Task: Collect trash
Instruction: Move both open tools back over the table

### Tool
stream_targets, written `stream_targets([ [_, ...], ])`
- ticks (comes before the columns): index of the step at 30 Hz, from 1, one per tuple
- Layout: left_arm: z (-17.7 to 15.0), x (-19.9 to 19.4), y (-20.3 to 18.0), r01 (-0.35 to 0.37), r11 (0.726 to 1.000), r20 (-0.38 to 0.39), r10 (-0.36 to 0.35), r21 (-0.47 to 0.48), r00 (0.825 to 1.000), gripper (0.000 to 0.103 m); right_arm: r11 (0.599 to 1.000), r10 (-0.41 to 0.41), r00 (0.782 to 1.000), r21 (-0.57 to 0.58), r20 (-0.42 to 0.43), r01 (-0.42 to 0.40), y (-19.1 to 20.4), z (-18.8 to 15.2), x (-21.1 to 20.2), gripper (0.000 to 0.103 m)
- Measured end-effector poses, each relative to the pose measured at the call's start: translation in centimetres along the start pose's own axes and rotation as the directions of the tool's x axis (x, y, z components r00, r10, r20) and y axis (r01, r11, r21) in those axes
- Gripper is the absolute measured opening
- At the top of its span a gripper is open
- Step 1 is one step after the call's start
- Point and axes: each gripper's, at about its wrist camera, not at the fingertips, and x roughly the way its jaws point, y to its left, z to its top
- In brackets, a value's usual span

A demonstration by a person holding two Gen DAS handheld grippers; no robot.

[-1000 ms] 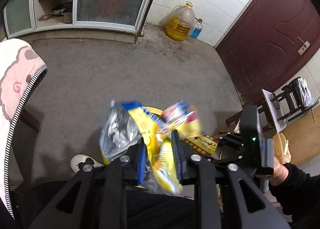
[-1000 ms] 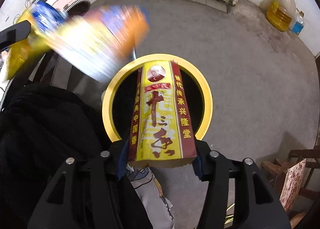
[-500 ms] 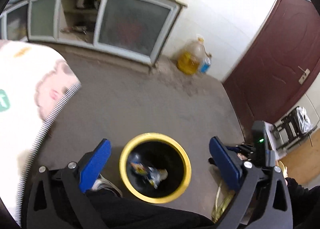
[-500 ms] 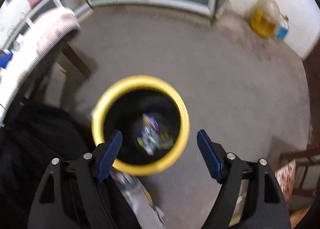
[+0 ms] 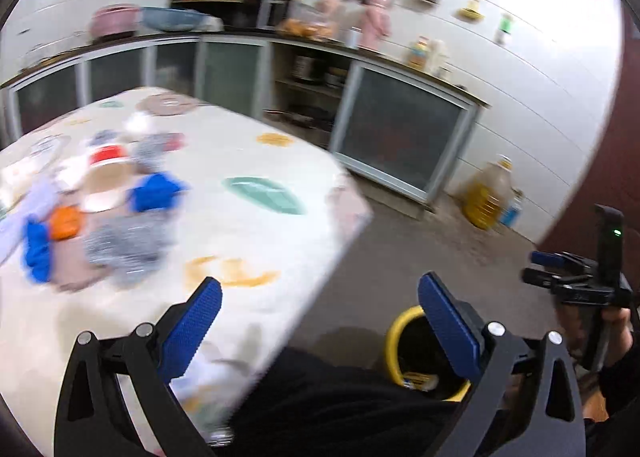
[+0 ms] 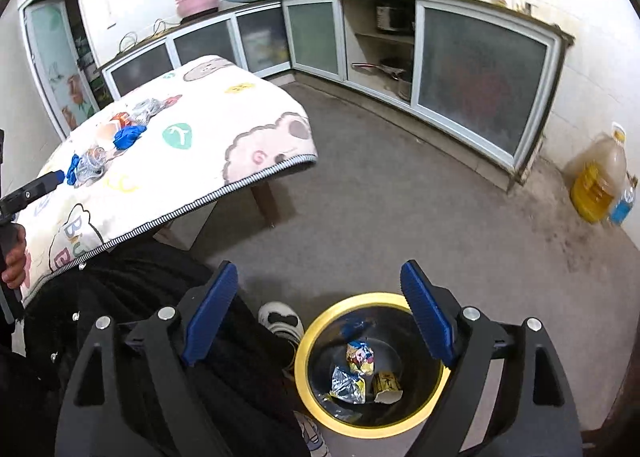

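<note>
Now, biggest first: table (image 6: 248, 145) with printed cloth at 10 o'clock in the right view, and a yellow-rimmed bin (image 6: 316, 331) on the floor at 6 o'clock holding wrappers (image 6: 360, 357) and a small box (image 6: 387, 382). More trash (image 5: 120, 225), blurred wrappers and a cup, sits on the table at 9 o'clock in the left view. Left gripper (image 5: 320, 313) released, nothing between the pads; right gripper (image 6: 320, 317) also released and empty, jaws just been widening. Best next step, probably: keep jaws wide, come down over one wrapper, pinch its middle, avoid snagging the cloth.
</note>
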Motion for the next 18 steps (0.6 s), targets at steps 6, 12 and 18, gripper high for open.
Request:
stream_targets([
  [6,0.2,-3.3,6.8,-0.165,0.978,0.079,0.176,-0.127,0.981,0.095,0.995,0.044,0.999,-0.091,0.024,-0.041,5.9,2.9,2.4,0.080],
  [12,0.2,-3.6,13.4,-0.334,0.909,0.034,0.352,-0.248,0.935,0.095,0.968,0.157,0.985,-0.207,0.070,-0.140,13.2,8.4,6.8,0.080],
  [18,-1.0,-3.7,16.7,-0.358,0.879,-0.014,0.373,-0.315,0.928,0.095,0.893,0.277,0.960,-0.380,0.045,-0.240,22.5,14.1,13.4,0.079],
])
